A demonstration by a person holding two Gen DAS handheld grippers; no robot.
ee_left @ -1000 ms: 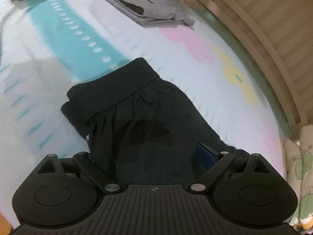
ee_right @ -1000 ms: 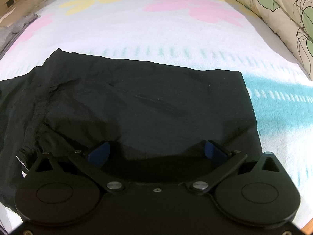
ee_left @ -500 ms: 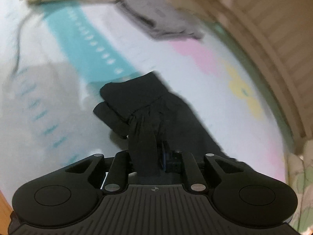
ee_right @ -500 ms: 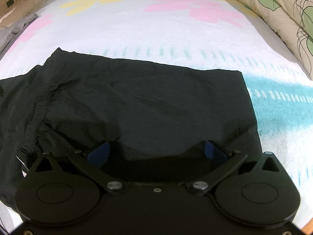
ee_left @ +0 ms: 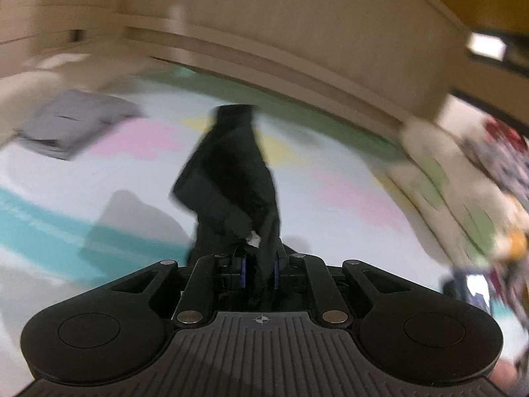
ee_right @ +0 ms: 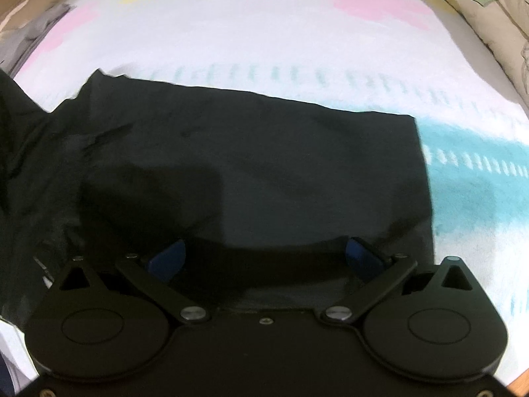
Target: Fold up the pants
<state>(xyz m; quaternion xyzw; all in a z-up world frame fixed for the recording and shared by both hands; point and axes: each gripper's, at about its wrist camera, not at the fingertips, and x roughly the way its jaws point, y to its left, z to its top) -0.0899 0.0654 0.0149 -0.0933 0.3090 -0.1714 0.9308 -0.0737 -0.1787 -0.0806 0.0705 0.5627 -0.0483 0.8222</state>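
Note:
The black pants (ee_right: 251,165) lie partly flat on a flowered white bedsheet (ee_right: 264,33). In the left wrist view my left gripper (ee_left: 259,269) is shut on a bunch of the black pants (ee_left: 231,172), and the cloth hangs lifted above the bed; this view is blurred. In the right wrist view my right gripper (ee_right: 264,258) is open, its blue fingertips (ee_right: 167,258) spread wide just over the near edge of the flat part of the pants. The pants' left side rises out of that view.
A folded grey garment (ee_left: 76,122) lies on the bed at the far left and shows in the right wrist view (ee_right: 29,39) too. Leaf-print pillows (ee_right: 479,6) line the right side. A wooden bed frame (ee_left: 297,76) runs behind.
My left gripper closed on the waist end of the pants, then lifted and swung it up and to the right. My right gripper stayed open over the flat part.

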